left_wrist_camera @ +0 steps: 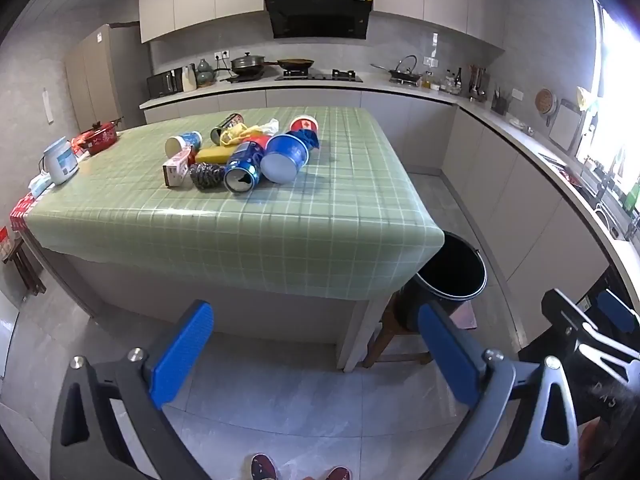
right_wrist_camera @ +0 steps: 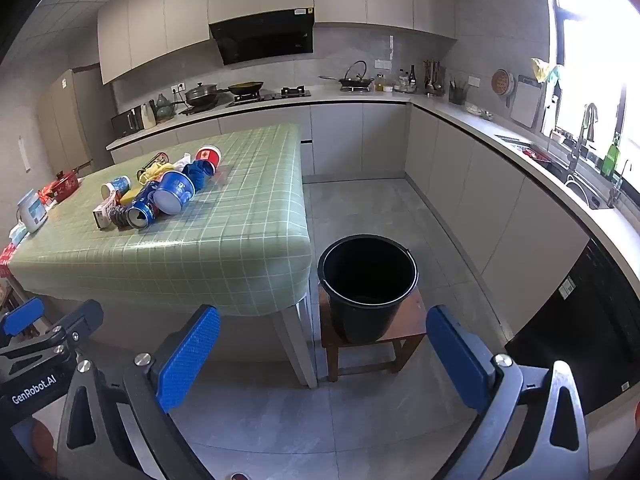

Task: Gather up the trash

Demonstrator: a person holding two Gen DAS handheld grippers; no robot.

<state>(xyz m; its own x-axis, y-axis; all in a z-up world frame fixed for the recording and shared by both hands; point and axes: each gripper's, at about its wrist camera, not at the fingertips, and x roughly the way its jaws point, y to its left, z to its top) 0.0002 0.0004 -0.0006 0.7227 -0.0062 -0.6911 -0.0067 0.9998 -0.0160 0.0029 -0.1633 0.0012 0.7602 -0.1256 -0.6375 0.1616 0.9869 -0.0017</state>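
Observation:
A pile of trash lies on the green checked table [left_wrist_camera: 280, 216]: a blue can [left_wrist_camera: 242, 168], a large blue cup [left_wrist_camera: 285, 157], a red cup [left_wrist_camera: 304, 124], a small blue cup [left_wrist_camera: 184, 143], a steel scourer [left_wrist_camera: 206, 175] and a small box [left_wrist_camera: 176, 168]. The pile also shows in the right wrist view [right_wrist_camera: 160, 192]. A black bucket [right_wrist_camera: 368, 284] stands empty on a wooden stool [right_wrist_camera: 412, 328] beside the table's right corner. My left gripper [left_wrist_camera: 316, 356] is open and empty, well short of the table. My right gripper [right_wrist_camera: 324, 360] is open and empty, facing the bucket.
A white kettle [left_wrist_camera: 60, 160] and a red pot [left_wrist_camera: 98, 138] stand at the table's left end. Counters with a stove [left_wrist_camera: 318, 76] and a sink [right_wrist_camera: 580, 188] run along the back and right walls. Grey tiled floor lies between table and counters. The person's shoes [left_wrist_camera: 264, 468] show below.

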